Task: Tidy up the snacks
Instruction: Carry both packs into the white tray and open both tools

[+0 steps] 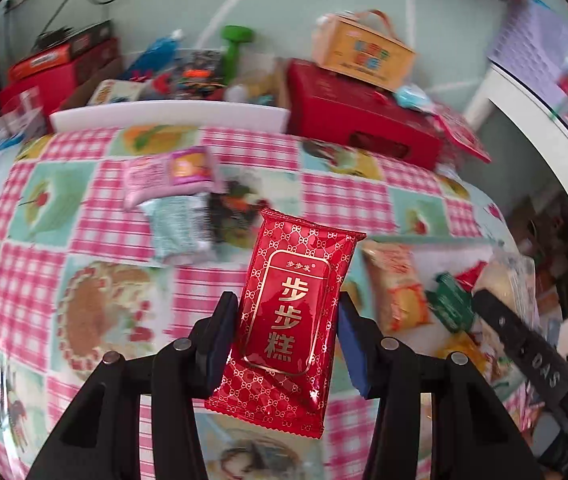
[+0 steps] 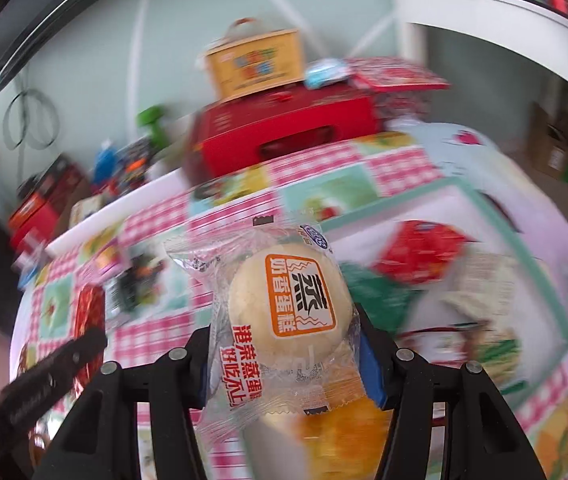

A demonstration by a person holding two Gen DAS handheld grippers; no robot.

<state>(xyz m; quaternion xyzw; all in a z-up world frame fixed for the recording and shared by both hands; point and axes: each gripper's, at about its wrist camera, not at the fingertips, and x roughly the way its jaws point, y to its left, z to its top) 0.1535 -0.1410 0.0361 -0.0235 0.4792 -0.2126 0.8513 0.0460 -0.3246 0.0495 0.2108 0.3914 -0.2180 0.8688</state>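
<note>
checked tablecloth before pale green wall

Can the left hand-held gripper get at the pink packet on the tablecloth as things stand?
Probably not: the left hand-held gripper is shut on the red packet. The path to the pink packet looks clear, but the jaws are occupied.

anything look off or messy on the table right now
Nothing looks damaged or spilled. The left gripper holds a red snack packet and the right gripper a clear-wrapped steamed cake, both intact. Three loose packets lie in an untidy overlapping cluster on the checked tablecloth, not yet sorted.
</note>
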